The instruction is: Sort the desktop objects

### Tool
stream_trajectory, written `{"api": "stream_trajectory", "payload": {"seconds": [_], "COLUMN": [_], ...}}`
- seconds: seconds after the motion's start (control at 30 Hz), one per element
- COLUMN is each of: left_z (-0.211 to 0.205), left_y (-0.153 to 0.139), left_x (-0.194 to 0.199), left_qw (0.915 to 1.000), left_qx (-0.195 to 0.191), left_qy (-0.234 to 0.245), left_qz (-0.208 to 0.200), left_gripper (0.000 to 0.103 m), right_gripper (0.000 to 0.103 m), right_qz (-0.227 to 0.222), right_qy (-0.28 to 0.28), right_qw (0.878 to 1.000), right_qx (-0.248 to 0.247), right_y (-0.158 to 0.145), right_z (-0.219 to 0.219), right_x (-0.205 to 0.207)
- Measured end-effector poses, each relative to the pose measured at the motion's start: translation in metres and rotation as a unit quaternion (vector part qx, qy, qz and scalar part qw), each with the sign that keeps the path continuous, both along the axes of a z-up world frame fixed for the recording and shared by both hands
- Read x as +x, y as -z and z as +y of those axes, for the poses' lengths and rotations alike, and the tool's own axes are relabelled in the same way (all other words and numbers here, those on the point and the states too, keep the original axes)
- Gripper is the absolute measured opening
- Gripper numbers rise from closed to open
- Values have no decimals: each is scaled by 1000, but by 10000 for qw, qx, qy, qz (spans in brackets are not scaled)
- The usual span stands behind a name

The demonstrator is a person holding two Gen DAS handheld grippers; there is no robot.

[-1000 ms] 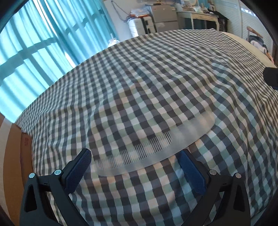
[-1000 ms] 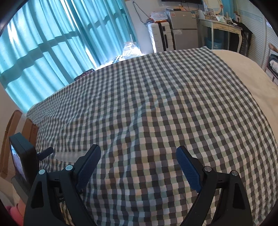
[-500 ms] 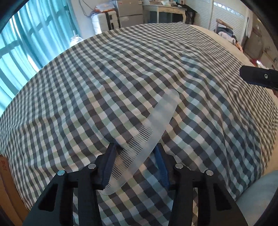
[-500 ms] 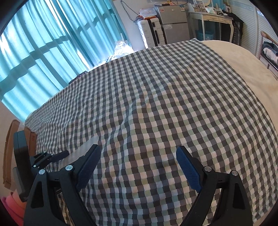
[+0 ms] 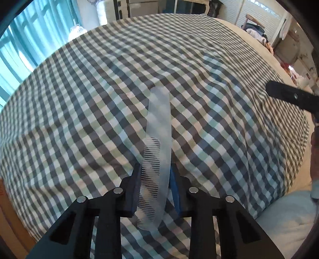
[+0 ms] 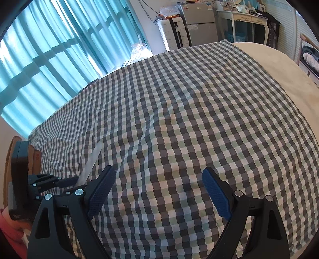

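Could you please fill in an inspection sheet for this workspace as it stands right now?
Surface: checked cloth spread over a cream cover, lightly wrinkled.
Job's things: one translucent comb, toothed end between the left gripper's pads, handle pointing away.
Clutter: nothing seen on the cloth.
Grippers: left gripper closing, pads against the comb's two edges; right gripper wide open with nothing between its pads.
Cables: wires hang on the far wall; none on the surface.
Surroundings: teal curtains, white suitcase, small fridge, white desk.
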State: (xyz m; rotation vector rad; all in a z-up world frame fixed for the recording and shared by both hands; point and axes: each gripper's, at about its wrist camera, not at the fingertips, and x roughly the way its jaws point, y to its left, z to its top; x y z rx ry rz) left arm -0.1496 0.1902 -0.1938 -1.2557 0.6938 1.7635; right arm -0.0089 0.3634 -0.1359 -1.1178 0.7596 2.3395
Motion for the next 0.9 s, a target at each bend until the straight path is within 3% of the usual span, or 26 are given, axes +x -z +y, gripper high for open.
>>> {"api": "stream_trajectory", "payload": {"seconds": [0.27, 0.57, 0.73, 0.9], "left_z": [-50, -112, -160, -204], "left_y": [-11, -82, -135, -188], "left_x": [24, 27, 17, 11], "left_qw": [9965, 9909, 9795, 9607], "left_qx": [445, 964, 1220, 1684], "left_qy": [-640, -943, -1525, -2035], "left_qz": [-317, 12, 486, 851], "left_gripper": [26, 26, 26, 25], "right_gripper": [89, 89, 89, 89], "right_qz": [98, 172, 464, 774], "right_qy": [-62, -362, -577, -826], "right_qw": [9999, 9984, 9944, 9893], "right_qx": [62, 391, 751, 923], "right_y": [-11, -47, -90, -128], "right_z": [-7, -48, -86, -134], "right_x": [-5, -18, -21, -28]}}
